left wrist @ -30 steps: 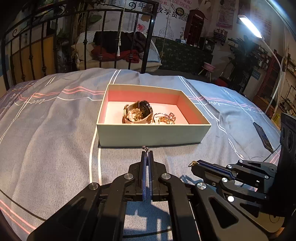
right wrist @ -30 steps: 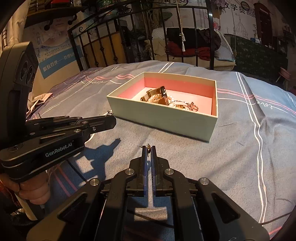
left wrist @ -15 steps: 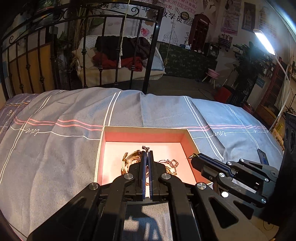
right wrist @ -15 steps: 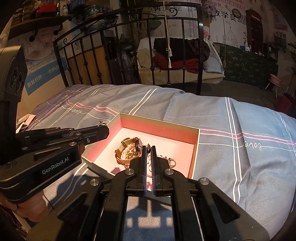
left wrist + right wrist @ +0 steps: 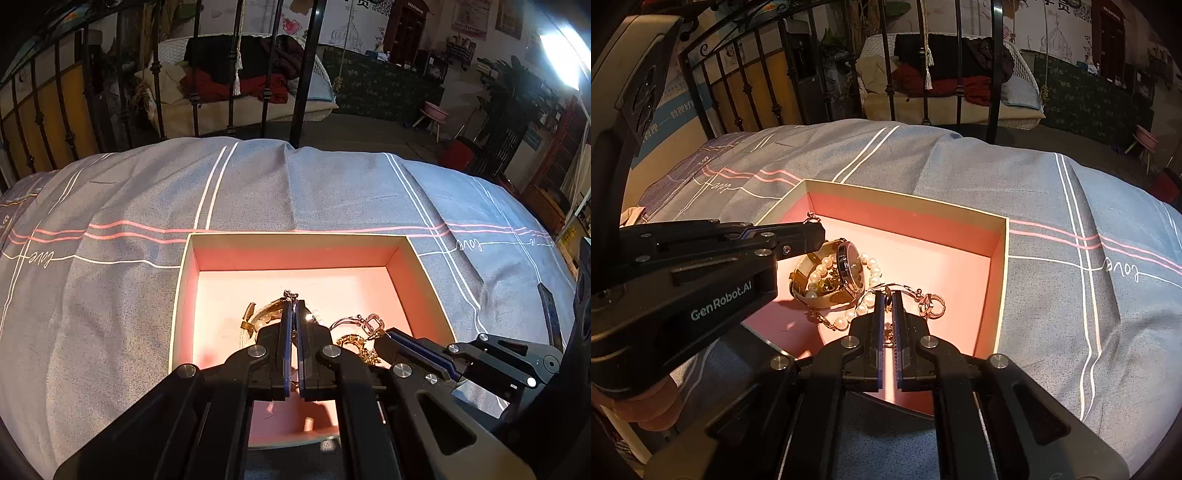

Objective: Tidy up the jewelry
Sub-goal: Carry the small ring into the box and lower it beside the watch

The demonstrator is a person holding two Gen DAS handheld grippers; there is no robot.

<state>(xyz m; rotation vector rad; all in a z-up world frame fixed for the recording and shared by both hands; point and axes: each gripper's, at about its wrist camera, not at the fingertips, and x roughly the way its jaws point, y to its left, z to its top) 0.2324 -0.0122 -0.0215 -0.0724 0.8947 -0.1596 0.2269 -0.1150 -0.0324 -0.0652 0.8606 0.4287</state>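
An open box (image 5: 186, 280) (image 5: 1003, 258) with a pink inside lies on the bed. In it are a watch (image 5: 846, 269), a pearl string (image 5: 822, 273) and a gold chain piece (image 5: 932, 304) (image 5: 356, 343). My left gripper (image 5: 293, 301) is shut on a small ring (image 5: 290, 294) and hovers over the watch inside the box; it also shows in the right wrist view (image 5: 812, 229). My right gripper (image 5: 887, 295) is shut on a small piece of jewelry (image 5: 886, 297), above the box's near right part; it also shows in the left wrist view (image 5: 380, 334).
The bed has a grey-blue cover with pink and white stripes (image 5: 258, 192). A black iron bedstead (image 5: 306, 74) stands at the far edge. A dark flat object (image 5: 550, 314) lies on the cover at the right.
Both grippers have moved forward from in front of the box to over its inside, each still shut on its small piece.
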